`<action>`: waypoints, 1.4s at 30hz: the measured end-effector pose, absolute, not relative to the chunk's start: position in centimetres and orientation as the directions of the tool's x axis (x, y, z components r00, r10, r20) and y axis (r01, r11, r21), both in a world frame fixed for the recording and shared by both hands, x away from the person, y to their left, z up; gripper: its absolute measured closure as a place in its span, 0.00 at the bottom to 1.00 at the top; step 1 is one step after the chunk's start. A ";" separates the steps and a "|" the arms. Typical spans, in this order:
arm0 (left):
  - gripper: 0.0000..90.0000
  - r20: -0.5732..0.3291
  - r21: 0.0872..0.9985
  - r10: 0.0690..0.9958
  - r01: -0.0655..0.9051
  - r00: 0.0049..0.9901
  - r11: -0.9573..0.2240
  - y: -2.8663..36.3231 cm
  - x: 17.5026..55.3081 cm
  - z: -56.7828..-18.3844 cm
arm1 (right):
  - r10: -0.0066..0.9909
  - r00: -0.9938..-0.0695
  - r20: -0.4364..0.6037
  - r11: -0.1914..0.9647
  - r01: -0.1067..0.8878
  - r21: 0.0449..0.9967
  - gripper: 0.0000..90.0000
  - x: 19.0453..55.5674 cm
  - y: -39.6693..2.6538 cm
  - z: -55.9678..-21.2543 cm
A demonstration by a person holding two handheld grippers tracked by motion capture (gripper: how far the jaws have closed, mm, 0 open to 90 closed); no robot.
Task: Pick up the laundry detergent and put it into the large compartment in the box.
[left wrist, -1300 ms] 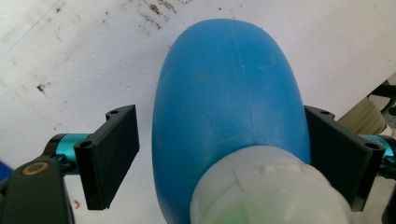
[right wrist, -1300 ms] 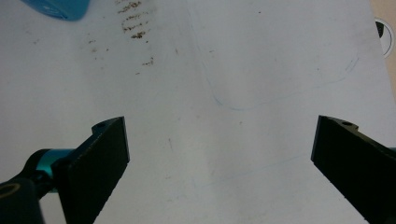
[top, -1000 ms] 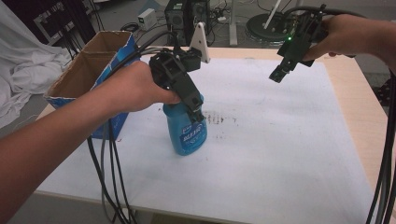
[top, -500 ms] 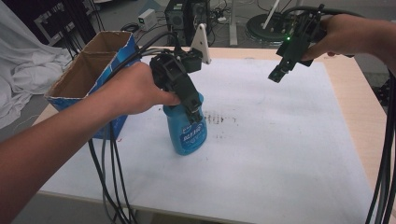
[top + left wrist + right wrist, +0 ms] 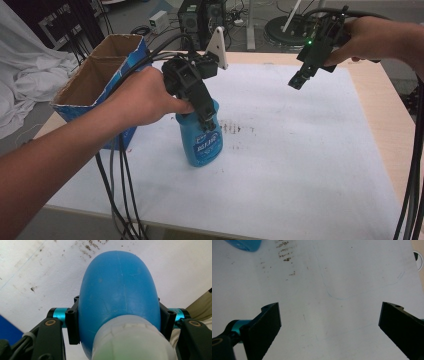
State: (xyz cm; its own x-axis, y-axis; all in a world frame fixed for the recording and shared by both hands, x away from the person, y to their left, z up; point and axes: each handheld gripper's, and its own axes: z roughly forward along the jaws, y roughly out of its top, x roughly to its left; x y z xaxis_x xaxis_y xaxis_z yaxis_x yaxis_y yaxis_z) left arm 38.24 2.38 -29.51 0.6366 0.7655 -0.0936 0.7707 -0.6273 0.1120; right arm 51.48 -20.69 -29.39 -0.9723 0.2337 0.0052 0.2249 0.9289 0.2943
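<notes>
1. Blue bottle stands upright on the white table cover, left of centre in the high view, just right of the cardboard box at upper left
2. Left gripper comes down over the bottle's top from the left; its jaws have just been closing with the bottle between them and are now clamped on the bottle's upper body
3. Left gripper view: blue bottle sits mid-frame, whitish cap at bottom centre, black pads pressed on both its flanks
4. Right gripper is held in the air at upper right of the high view, well apart from the bottle, tips pointing down-left
5. Right gripper view: right gripper jaws wide apart, nothing between them, stained white cover below; a bit of the blue bottle at top left
6. Dark smudges on the cover just right of the bottle
</notes>
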 end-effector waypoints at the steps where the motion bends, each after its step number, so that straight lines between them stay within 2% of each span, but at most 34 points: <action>1: 0.42 -0.105 0.113 0.767 0.774 0.633 -0.624 2.4 38.2 -29.4 | 0.233 -0.972 0.005 0.929 0.224 0.295 0.04 51.5 -20.7 -29.4; 6: 0.42 -0.127 0.129 0.751 0.761 0.648 -0.635 2.5 38.1 -27.7 | 0.239 -0.971 0.006 0.929 0.230 0.290 0.04 51.5 -20.8 -29.4; 15: 0.42 -0.121 0.164 0.716 0.725 0.688 -0.669 3.7 38.0 -22.3 | 0.241 -0.971 0.006 0.926 0.231 0.299 0.04 51.5 -21.1 -29.2; 24: 0.42 -0.070 0.168 0.689 0.689 0.721 -0.705 5.7 37.9 -16.7 | 0.244 -0.970 0.006 0.926 0.235 0.296 0.04 51.4 -21.2 -29.1; 27: 0.42 -0.068 0.198 0.686 0.683 0.725 -0.703 7.6 37.8 -14.0 | 0.242 -0.970 0.004 0.927 0.232 0.295 0.04 51.4 -21.2 -29.0; 36: 0.42 -0.061 0.254 0.605 0.599 0.794 -0.760 11.6 37.3 -10.4 | 0.250 -0.968 0.007 0.926 0.241 0.292 0.04 51.4 -21.3 -29.0; 42: 0.42 -0.034 0.238 0.619 0.608 0.785 -0.758 14.0 37.3 -9.1 | 0.250 -0.968 0.005 0.927 0.240 0.288 0.04 51.3 -21.2 -29.0</action>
